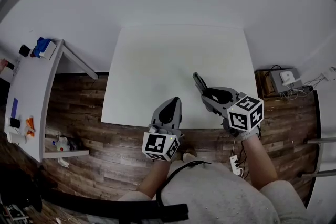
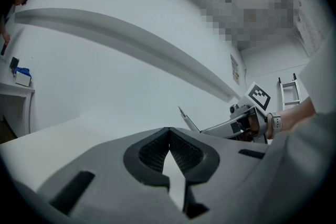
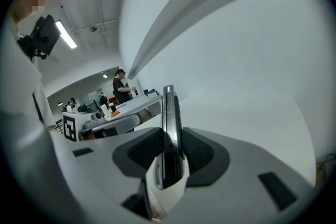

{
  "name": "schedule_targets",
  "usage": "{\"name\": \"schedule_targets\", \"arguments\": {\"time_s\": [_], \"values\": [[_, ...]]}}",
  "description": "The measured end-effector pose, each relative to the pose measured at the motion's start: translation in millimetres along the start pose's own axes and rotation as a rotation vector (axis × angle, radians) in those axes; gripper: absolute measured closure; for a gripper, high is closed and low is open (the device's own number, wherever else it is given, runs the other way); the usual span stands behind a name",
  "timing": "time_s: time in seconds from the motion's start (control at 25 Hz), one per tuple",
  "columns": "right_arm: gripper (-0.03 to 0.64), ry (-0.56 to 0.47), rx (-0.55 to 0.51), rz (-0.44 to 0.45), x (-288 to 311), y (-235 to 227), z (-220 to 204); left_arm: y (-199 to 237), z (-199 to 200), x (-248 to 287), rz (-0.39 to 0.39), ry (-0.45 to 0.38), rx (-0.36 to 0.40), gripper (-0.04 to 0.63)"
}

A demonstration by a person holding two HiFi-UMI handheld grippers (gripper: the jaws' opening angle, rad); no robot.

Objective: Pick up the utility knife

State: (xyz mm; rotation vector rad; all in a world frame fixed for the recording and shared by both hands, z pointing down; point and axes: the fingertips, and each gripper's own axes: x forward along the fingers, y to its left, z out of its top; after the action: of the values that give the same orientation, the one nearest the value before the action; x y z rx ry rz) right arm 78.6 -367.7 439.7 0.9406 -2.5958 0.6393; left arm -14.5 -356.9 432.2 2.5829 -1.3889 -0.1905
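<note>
The utility knife [image 3: 169, 134] sits edge-on between the jaws of the right gripper [image 1: 207, 94], which are clamped on its dark body. Its front end sticks out past the fingertips. In the head view it is right of centre, over the near right part of the white table [image 1: 157, 55], and it looks to be off the surface rather than resting on it. On that reading the pick-up is essentially done, and what remains is at most to carry the knife clear and keep the grip steady.

The left gripper [image 1: 170, 110] hangs at lower centre over the table's near edge, its pads meeting at the tips with nothing between them.

The table top carries nothing else, so nothing blocks the way. A side desk [image 1: 31, 92] with small items runs down the left edge of the frame. A power strip [image 1: 234, 164] lies on the wood floor at lower right, and a grey box with cables [image 1: 283, 80] stands at the right. In the right gripper view, people stand at a far bench [image 3: 131, 105].
</note>
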Motion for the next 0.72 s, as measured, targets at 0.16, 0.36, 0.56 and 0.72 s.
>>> {"name": "schedule_targets", "arguments": {"time_s": [0.16,0.36,0.56,0.72], "values": [[0.479,-0.082,0.074,0.015,-13.2,4.1,7.2,-5.8,6.2,0.1,-0.009,-0.003,0.006,0.589],[0.479,-0.136,0.134,0.01,-21.8,6.2,1.6,-7.5,11.6,-3.2,-0.006,-0.003,0.021,0.589],[0.479,-0.189,0.179,-0.003,-18.1,10.8,2.9,-1.9,12.7,-8.4,0.002,0.005,0.027,0.589],[0.479,-0.207,0.19,-0.006,-18.5,13.6,5.0,-3.0,11.9,-7.9,-0.003,0.008,0.021,0.589]]}}
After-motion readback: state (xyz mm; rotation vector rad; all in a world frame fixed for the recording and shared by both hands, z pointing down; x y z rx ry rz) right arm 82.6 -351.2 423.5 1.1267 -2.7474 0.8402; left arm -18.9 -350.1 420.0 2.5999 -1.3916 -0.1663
